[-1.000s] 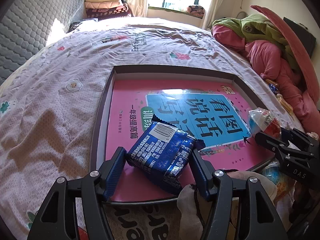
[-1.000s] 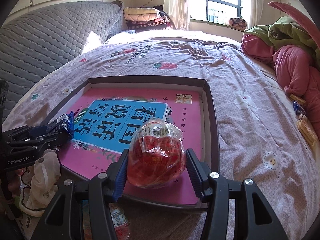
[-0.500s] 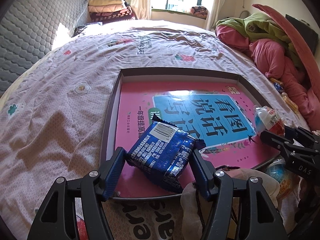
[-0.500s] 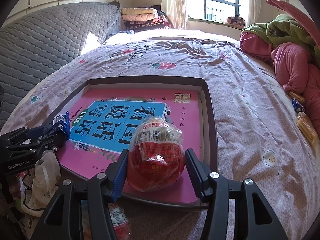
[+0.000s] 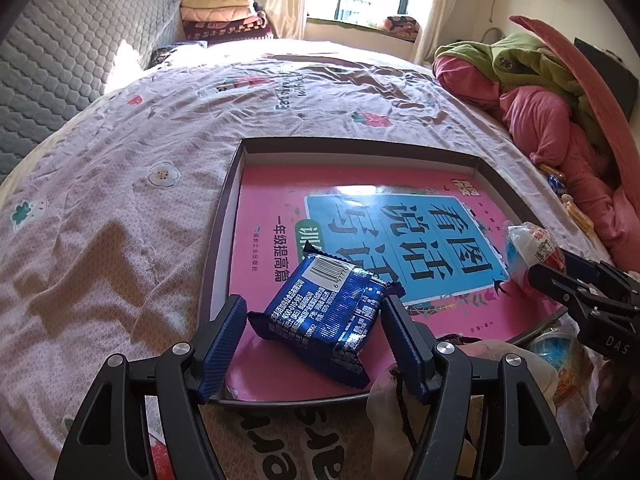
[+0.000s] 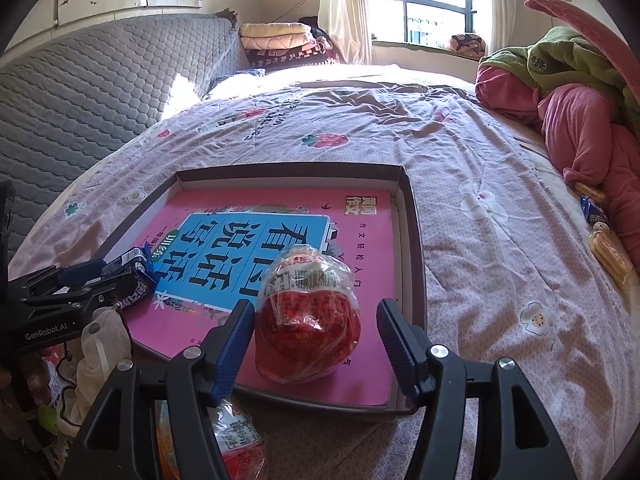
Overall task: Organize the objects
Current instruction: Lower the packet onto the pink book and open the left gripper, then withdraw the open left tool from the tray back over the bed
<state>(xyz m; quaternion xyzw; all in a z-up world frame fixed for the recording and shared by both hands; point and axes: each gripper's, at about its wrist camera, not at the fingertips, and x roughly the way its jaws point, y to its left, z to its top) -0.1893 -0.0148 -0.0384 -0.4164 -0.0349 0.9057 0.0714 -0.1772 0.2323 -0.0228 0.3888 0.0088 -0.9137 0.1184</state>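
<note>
Jaws of both grippers are opening. On the left gripper they stand apart with the blue snack packet lying between them, a gap showing at its 9 o'clock side. On the right gripper they are clear of the red wrapped snack on both sides. Both snacks rest on the pink book inside the shallow dark tray, the packet near the tray's 7 o'clock corner, the red snack toward 5 o'clock. The tray lies on the floral bed sheet. Pink and green bedding is heaped at 2 o'clock.
</note>
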